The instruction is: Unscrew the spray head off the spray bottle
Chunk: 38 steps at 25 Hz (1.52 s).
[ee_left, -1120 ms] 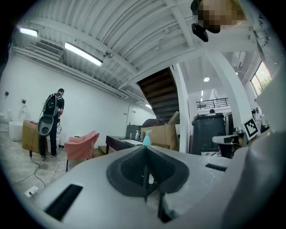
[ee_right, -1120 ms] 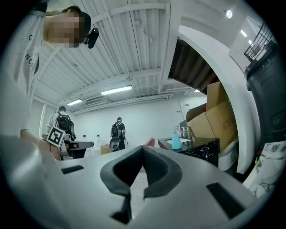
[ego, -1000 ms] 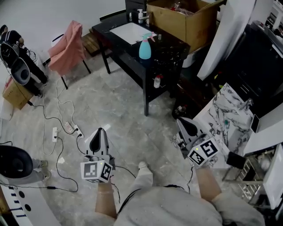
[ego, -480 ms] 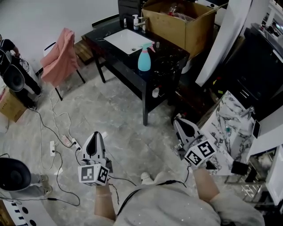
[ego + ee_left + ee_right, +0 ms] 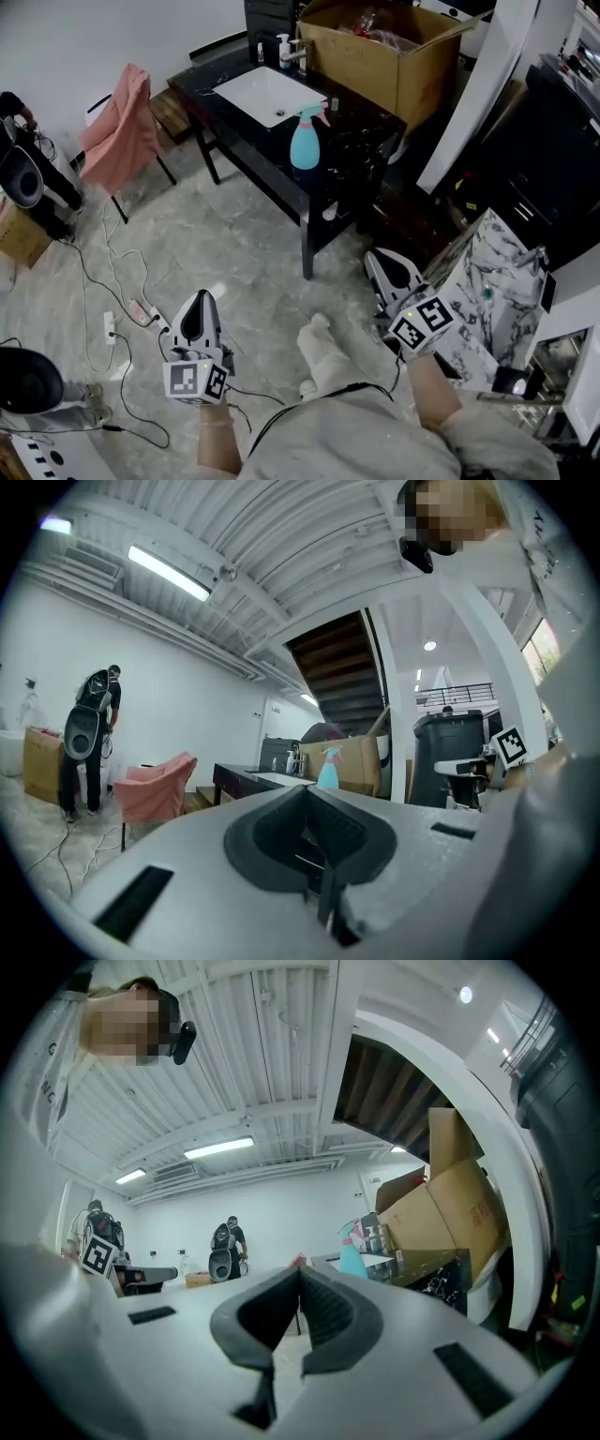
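Observation:
A light-blue spray bottle (image 5: 306, 140) with a pink spray head stands upright on the black table (image 5: 356, 141), beside a white sheet. It shows small and far off in the left gripper view (image 5: 328, 768) and in the right gripper view (image 5: 352, 1255). My left gripper (image 5: 199, 307) hangs low over the floor, well short of the table, jaws shut and empty. My right gripper (image 5: 387, 263) is held right of the table's near corner, also shut with nothing in it.
A big cardboard box (image 5: 394, 52) sits on the table's far end. A chair with a pink cloth (image 5: 122, 127) stands to the left. Cables and a power strip (image 5: 111, 327) lie on the floor. Marble slabs (image 5: 487, 281) lean at the right.
The view has drawn nearer to the table, and the bottle now sits lower in the head view. Both grippers stay shut and have shifted slightly forward.

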{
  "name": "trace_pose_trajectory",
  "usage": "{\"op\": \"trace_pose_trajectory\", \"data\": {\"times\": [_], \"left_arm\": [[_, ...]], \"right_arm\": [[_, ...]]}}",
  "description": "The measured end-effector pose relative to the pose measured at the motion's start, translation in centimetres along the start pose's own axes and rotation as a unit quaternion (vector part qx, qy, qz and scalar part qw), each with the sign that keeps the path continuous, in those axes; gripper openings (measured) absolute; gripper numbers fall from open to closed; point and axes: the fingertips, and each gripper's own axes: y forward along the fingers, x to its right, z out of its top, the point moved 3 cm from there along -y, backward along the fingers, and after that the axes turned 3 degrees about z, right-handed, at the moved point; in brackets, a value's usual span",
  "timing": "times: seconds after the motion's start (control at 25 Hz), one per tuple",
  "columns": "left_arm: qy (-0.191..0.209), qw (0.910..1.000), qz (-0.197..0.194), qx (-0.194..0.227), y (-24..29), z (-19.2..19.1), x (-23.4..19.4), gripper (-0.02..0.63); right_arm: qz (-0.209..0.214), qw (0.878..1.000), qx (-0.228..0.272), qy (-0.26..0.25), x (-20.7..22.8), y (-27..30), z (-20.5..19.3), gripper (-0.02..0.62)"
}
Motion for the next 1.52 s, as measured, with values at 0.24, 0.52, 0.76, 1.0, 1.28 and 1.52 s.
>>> {"op": "trace_pose_trajectory", "data": {"times": [0.24,0.52,0.76,1.0,1.28,1.52], "left_arm": [[-0.01,0.9998,0.015,0.0,6.4,0.5,-2.4,0.006],[-0.017,0.9992,-0.037,0.002,15.0,0.1,-1.2,0.006],[-0.035,0.9945,-0.099,-0.003,20.5,-0.9,0.2,0.008],[-0.08,0.9859,-0.147,-0.009,26.4,-2.2,1.6,0.008],[-0.049,0.9696,-0.238,-0.033,31.6,-3.0,5.5,0.182],[0.021,0.9602,-0.265,-0.085,35.7,-5.1,7.2,0.326]], "right_arm": [[0.011,1.0,0.003,0.006,3.8,6.3,0.4,0.005],[0.018,1.0,-0.008,0.008,8.4,12.6,0.6,0.005],[0.032,0.999,-0.017,0.01,11.0,16.8,0.6,0.005],[0.058,0.998,-0.025,0.014,12.6,20.9,0.8,0.005],[0.078,0.996,-0.037,0.006,13.2,24.6,1.0,0.061],[0.063,0.997,-0.046,0.008,13.3,27.3,0.7,0.176]]}}
